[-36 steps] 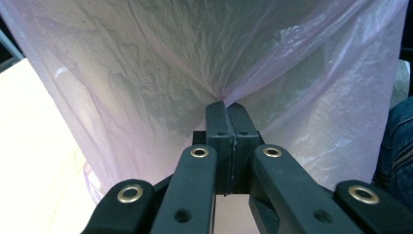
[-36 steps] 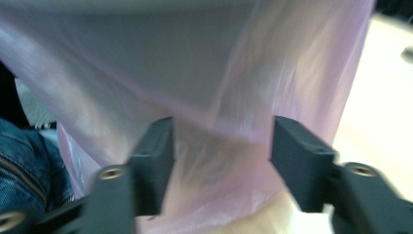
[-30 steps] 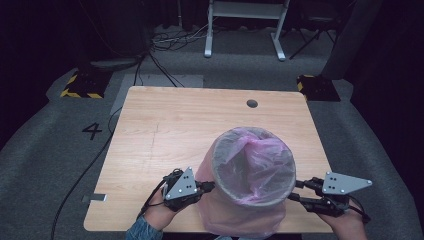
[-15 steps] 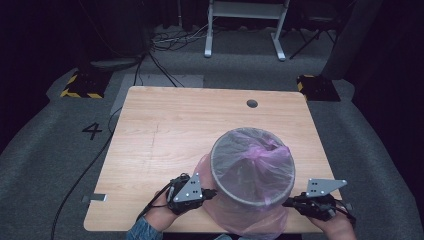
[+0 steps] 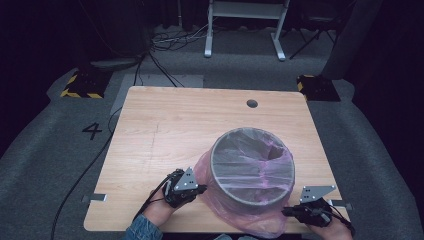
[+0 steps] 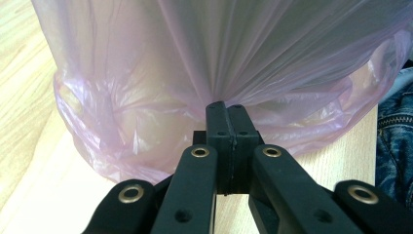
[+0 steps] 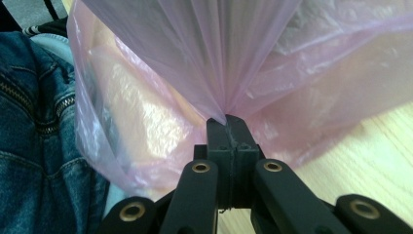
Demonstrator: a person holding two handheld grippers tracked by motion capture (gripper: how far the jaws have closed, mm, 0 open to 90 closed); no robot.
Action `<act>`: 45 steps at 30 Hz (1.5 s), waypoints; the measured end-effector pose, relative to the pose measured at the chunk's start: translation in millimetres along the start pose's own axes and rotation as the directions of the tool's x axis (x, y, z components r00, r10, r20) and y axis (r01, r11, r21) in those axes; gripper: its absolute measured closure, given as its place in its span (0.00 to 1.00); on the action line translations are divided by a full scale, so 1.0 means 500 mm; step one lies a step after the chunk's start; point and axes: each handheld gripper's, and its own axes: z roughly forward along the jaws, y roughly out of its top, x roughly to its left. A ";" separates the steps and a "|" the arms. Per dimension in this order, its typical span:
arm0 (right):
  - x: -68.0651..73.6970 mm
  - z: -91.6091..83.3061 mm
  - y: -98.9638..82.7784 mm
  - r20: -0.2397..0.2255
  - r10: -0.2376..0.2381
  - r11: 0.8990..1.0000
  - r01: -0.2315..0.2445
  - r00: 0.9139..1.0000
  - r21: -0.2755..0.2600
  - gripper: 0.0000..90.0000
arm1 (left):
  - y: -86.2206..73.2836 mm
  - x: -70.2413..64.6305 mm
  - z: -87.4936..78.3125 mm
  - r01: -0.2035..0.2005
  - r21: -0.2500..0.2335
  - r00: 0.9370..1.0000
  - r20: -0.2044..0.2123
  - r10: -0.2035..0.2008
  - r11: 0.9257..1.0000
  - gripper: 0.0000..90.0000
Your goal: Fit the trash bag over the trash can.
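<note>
Pink bag (image 5: 227, 207) lines grey bin (image 5: 251, 167), standing at near right part of table (image 5: 165, 130). Left tongs (image 6: 226, 114) clamped on pinch of bag film at bin's left side; right tongs (image 7: 227, 124) clamped likewise at right, jaws just closing onto film. Step judged: drawing bag skirt down over bin wall. Pull evenly both sides, gently; thin film could tear at pinch. Cable hole (image 5: 252, 103) well apart. Denim sleeve (image 7: 34, 122) near bag; table's near edge crowds tongs.
</note>
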 end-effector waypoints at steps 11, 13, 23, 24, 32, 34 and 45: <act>0.007 -0.089 0.010 -0.022 -0.009 0.969 0.003 1.000 -0.249 0.46 | -0.027 0.018 -0.021 0.013 -0.054 1.000 -0.019 -0.014 0.998 0.64; 0.005 -0.107 0.012 -0.016 -0.019 0.961 0.013 1.000 -0.277 0.45 | -0.031 0.020 -0.036 0.017 -0.091 1.000 -0.009 -0.018 0.996 0.51; -0.014 -0.176 0.037 0.058 0.032 0.931 -0.009 0.998 -0.365 0.47 | -0.078 0.060 -0.077 0.106 -0.094 0.976 -0.182 -0.122 0.990 0.44; -0.013 -0.183 0.041 0.078 0.022 0.923 0.010 0.997 -0.384 0.48 | -0.086 0.068 -0.078 0.123 -0.086 0.969 -0.203 -0.139 0.989 0.44; -0.009 -0.222 0.092 0.194 0.075 0.922 0.006 0.978 -0.388 0.30 | -0.124 0.110 -0.077 0.214 -0.023 0.931 -0.297 -0.211 0.977 0.44; -0.008 -0.227 0.102 0.221 0.064 0.922 0.027 0.973 -0.385 0.25 | -0.131 0.117 -0.076 0.222 -0.012 0.928 -0.303 -0.215 0.975 0.44; -0.026 -0.247 0.146 0.257 0.126 0.940 -0.032 0.958 -0.341 0.19 | -0.174 0.155 -0.080 0.283 0.031 0.913 -0.314 -0.259 0.959 0.42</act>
